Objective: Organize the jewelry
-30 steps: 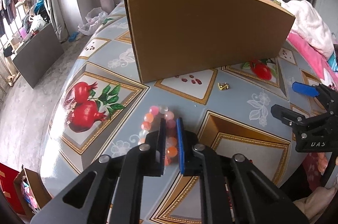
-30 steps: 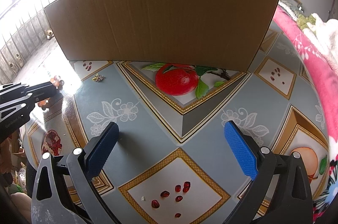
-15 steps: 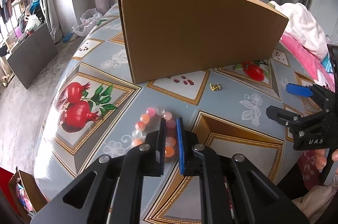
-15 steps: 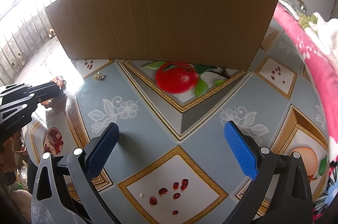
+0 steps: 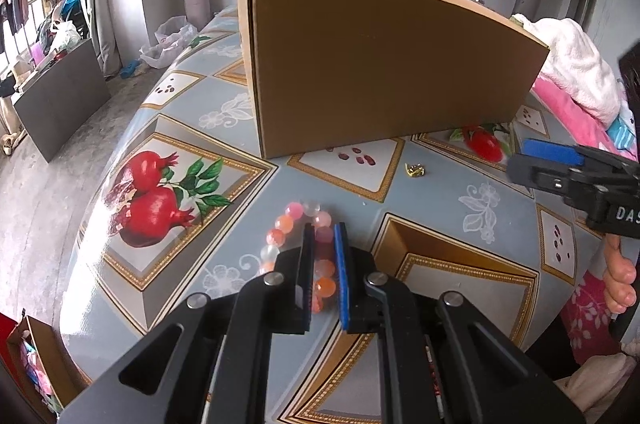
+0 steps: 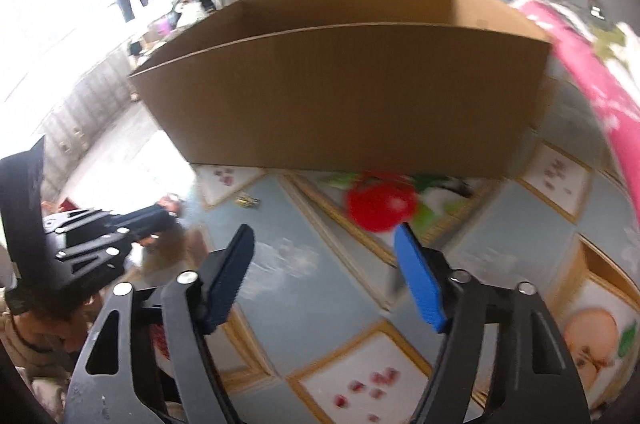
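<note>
The bead bracelet (image 5: 298, 244) lies on the tabletop (image 5: 440, 236) with the left gripper (image 5: 325, 256) clamped on its near side. A small gold piece (image 5: 415, 169) sits beyond, before the cardboard box (image 5: 380, 71). The right gripper (image 6: 326, 272), empty, has just been closing, jaws still apart.

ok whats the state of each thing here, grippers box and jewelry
left gripper: shut on the bead bracelet
bead bracelet: lying on the table, one side pinched
right gripper: open, nothing between the jaws, which have just been closing
cardboard box: upright, open-topped
gold trinket: loose on the table, untouched
</note>
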The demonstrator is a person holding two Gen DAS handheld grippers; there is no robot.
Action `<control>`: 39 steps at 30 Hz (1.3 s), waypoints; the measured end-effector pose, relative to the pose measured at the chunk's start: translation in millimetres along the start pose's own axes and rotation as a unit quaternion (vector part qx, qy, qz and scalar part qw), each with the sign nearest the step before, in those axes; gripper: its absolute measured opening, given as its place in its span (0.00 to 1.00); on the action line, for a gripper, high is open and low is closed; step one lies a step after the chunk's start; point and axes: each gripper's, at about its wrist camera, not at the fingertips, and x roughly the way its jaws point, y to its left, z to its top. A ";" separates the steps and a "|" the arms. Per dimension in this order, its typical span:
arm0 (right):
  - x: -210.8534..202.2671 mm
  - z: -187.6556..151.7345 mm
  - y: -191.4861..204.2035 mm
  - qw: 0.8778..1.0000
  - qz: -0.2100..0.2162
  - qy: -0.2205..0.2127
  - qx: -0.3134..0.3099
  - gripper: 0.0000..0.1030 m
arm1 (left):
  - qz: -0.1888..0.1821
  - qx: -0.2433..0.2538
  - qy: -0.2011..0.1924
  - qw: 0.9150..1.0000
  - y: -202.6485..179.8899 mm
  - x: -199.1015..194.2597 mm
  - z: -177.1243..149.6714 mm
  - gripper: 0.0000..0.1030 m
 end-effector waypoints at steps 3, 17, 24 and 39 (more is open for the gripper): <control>15.2 14.4 9.5 1.000 0.016 0.003 -0.012 0.52 | -0.005 -0.003 -0.001 1.000 2.6 0.5 0.7 0.09; 78.3 47.9 36.3 0.998 0.018 0.024 -0.057 0.17 | -0.030 -0.019 -0.010 0.999 11.9 0.3 1.1 0.09; 85.4 57.0 48.4 0.996 -0.002 0.021 -0.088 0.00 | -0.032 -0.017 -0.012 0.999 13.5 0.7 1.2 0.09; 25.8 55.3 -43.5 0.993 0.069 -0.029 0.092 0.00 | -0.092 -0.024 -0.006 0.995 -3.4 3.9 0.5 0.09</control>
